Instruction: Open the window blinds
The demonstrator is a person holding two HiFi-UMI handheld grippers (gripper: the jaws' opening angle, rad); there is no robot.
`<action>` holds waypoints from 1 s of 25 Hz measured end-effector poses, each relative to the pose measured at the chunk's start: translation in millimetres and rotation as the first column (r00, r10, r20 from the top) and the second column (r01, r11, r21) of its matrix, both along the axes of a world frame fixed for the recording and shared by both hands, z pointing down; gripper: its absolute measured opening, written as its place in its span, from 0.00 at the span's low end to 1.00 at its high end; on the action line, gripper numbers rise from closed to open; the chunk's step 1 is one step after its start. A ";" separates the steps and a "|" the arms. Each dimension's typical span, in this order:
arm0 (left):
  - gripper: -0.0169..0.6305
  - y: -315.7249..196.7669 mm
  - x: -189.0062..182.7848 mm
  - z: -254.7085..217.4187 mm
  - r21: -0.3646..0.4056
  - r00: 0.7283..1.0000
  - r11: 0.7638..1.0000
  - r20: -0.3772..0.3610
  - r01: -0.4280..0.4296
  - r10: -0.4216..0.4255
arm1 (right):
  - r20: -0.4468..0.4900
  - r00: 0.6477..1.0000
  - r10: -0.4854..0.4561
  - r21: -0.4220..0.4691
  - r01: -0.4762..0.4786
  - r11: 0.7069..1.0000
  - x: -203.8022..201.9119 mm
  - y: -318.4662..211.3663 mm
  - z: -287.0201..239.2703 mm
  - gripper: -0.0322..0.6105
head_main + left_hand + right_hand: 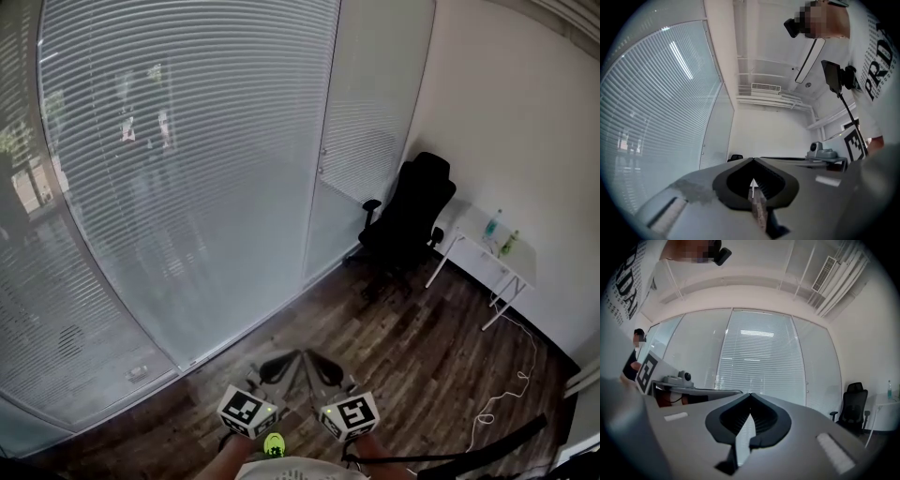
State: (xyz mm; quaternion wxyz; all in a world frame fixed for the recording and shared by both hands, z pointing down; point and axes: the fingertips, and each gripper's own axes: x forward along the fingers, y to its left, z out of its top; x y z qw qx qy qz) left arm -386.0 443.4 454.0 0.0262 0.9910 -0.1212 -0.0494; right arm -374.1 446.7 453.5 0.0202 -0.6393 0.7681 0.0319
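Note:
The window blinds (187, 159) hang lowered over a wide curved glass wall, their white slats letting the outside show dimly through. A narrower blind panel (370, 112) hangs to their right. My left gripper (281, 366) and right gripper (323, 367) are side by side at the bottom of the head view, both well short of the glass. In the left gripper view the left gripper (752, 160) has its tips together and holds nothing, with the blinds (651, 117) off to its left. The right gripper (750, 394) is shut and empty, pointing straight at the blinds (759, 362).
A black office chair (408, 220) stands in the right corner by the narrow panel. Beside it a white table (516, 267) carries bottles (492, 225). A white cable (511, 384) trails over the wooden floor (394, 347). The person's torso shows in both gripper views.

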 end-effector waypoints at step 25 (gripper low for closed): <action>0.01 -116.9 80.0 18.8 0.009 1.000 1.000 0.005 0.030 -0.030 | -0.010 0.999 -0.035 0.029 0.035 0.999 79.1 -117.7 14.8 0.06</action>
